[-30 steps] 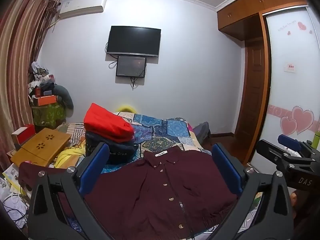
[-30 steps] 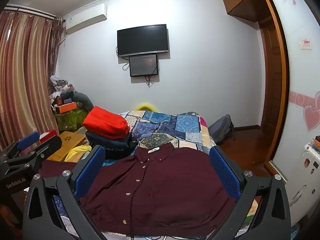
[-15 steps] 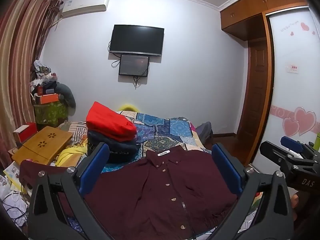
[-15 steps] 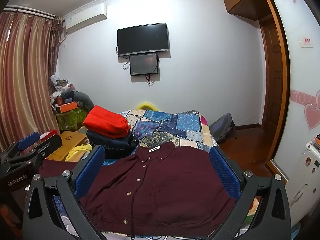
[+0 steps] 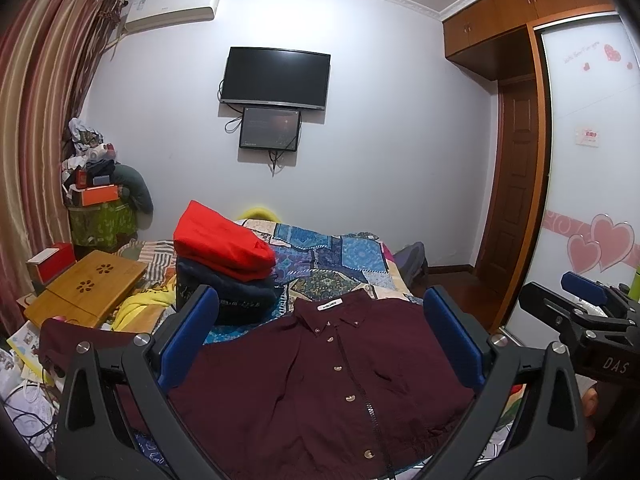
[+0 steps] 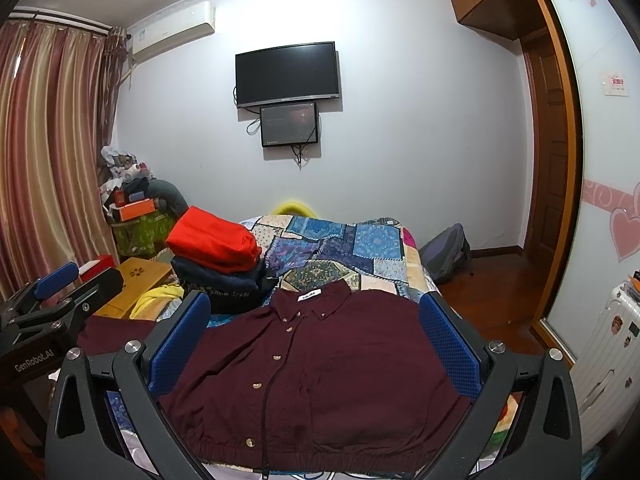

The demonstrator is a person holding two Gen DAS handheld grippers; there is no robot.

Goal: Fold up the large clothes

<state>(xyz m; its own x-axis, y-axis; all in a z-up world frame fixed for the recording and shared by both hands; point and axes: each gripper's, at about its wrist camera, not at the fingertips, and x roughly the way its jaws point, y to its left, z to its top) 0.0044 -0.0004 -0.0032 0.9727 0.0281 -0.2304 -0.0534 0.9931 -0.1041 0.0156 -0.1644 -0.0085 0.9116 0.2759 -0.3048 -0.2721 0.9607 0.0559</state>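
Fingers (image 5: 188, 340) spread; maroon shirt (image 5: 320, 380) lies flat (collar pointing away, lengthwise).

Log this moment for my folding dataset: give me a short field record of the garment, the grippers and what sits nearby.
garment: maroon shirt, spread flat, buttoned, collar away from the cameras
surface: patchwork bedspread
left gripper: open, holding nothing
right gripper: open, holding nothing
folding: not yet begun
nearby: red folded garment atop dark folded clothes
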